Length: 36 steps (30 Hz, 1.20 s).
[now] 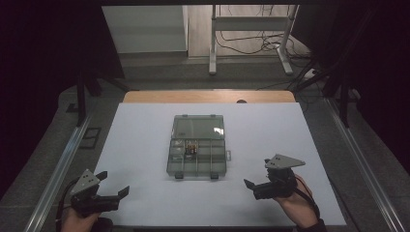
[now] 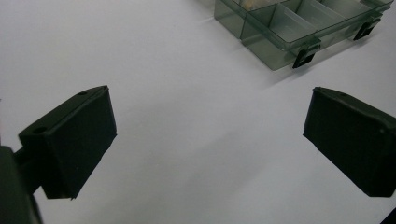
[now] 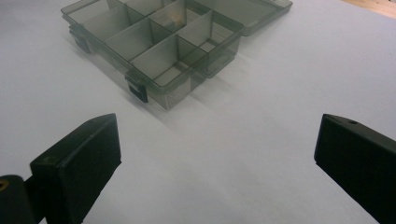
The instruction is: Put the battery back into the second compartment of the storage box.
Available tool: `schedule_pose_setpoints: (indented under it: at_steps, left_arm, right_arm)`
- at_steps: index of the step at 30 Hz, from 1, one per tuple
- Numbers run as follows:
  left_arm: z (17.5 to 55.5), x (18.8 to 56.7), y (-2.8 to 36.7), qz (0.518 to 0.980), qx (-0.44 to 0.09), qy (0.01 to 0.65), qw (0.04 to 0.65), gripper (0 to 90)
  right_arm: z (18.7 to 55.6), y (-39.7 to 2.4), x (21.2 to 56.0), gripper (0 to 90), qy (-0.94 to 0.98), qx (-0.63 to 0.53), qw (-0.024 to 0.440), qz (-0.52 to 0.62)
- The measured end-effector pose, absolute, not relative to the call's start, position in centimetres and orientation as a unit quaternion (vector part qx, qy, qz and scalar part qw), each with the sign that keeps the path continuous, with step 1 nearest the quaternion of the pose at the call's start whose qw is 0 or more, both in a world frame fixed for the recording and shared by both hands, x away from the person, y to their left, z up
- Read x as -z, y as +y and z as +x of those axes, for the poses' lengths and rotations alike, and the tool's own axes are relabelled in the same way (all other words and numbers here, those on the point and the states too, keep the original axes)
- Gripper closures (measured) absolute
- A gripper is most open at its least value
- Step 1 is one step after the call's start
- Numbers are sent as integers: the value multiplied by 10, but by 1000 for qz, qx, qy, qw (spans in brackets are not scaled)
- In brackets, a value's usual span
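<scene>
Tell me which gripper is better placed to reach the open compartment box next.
Right, probably. The right gripper sits open on the white table nearer the compartment box, its lid laid back, beside its latched front edge. The left gripper, also open, is farther off at the near left corner.

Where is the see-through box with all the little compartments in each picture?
High view: the compartment box lies open in the middle of the white table, between the left gripper and right gripper.
Left gripper view: its corner sits at the top right.
Right gripper view: it sits at the top, left of centre.
Shared landmark: the black latches on the box's front edge.
</scene>
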<state>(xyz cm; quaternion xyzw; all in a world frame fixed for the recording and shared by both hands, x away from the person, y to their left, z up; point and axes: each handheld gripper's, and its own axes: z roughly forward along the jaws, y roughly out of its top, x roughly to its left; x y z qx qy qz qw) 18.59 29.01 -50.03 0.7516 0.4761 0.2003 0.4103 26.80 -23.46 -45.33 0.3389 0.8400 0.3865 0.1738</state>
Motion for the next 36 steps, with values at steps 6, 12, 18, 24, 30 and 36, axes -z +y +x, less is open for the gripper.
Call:
schedule_pose_setpoints:
  at_steps: [6, 12, 18, 24, 30, 36]
  left_arm:
    - [186, 500, 290, 752, -200, 476, 411, 29]
    - [186, 500, 290, 751, -200, 476, 412, 29]
    - [186, 500, 290, 751, -200, 476, 412, 29]
    - [186, 500, 290, 751, -200, 476, 411, 29]
    - [186, 500, 290, 751, -201, 476, 411, 29]
    - [186, 500, 290, 751, -201, 476, 410, 29]
  right_arm:
    - [262, -243, 454, 7, 832, -387, 182, 352]
    - [255, -252, 456, 3, 830, -378, 195, 360]
    - [249, -262, 458, 1, 829, -371, 204, 365]
    - [246, -276, 462, 0, 825, -368, 205, 378]
    - [241, -286, 466, 0, 820, -368, 204, 389]
    - [232, -297, 472, 0, 815, -363, 201, 404]
